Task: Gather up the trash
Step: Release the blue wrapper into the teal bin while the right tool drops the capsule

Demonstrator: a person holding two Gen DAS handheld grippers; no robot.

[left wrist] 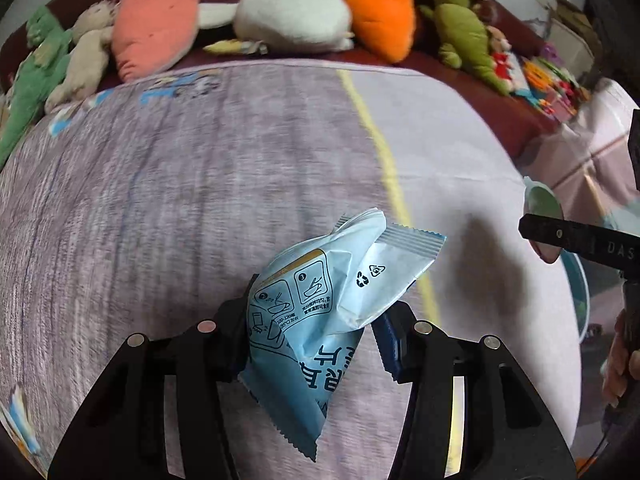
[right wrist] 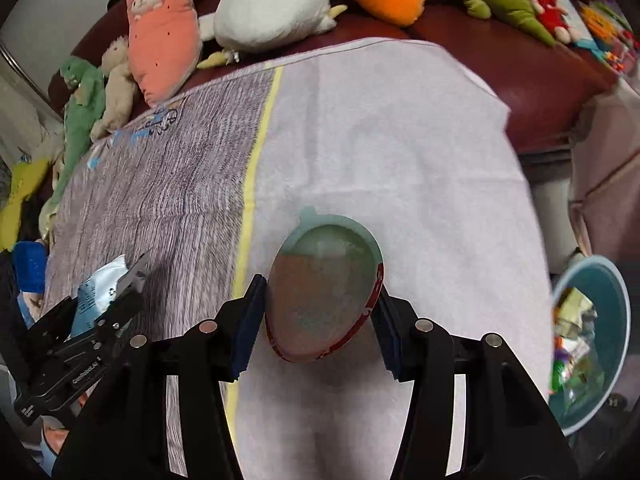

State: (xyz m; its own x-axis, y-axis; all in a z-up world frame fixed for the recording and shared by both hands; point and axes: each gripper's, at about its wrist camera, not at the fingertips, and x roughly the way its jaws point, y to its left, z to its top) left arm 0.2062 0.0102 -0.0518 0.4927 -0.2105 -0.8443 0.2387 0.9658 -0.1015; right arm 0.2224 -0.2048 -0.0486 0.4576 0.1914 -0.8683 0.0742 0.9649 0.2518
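**A:** Start on your left. Your left claw (left wrist: 310, 334) is clamped on the crumpled blue wrapper (left wrist: 320, 300), pinched across its middle, so both loose ends flop free: one sticks up ahead of the fingers, the other hangs below them. Held that way it rides clear of the towel (left wrist: 200, 184) underneath and shouldn't snag on it.

**B:** And the other side?

**A:** Your right claw (right wrist: 320, 316) grips the peel-off lid (right wrist: 324, 292), a pad on each edge, the disc standing between the fingers with its film face toward the camera. Gripping by the rim keeps the pads off the smeared face, I'd guess.

**B:** Where does it all go?

**A:** The teal trash bowl (right wrist: 616, 304) sits off to the right of your right claw, past the towel's edge and lower down, with scraps already in it. It's beside the surface so you can drop things in from above. The right claw is the nearer one; the left has to cross over.

**B:** Anything in the way?

**A:** Only the plush toys (left wrist: 288, 12) lined up well ahead of both claws; they're not trash.
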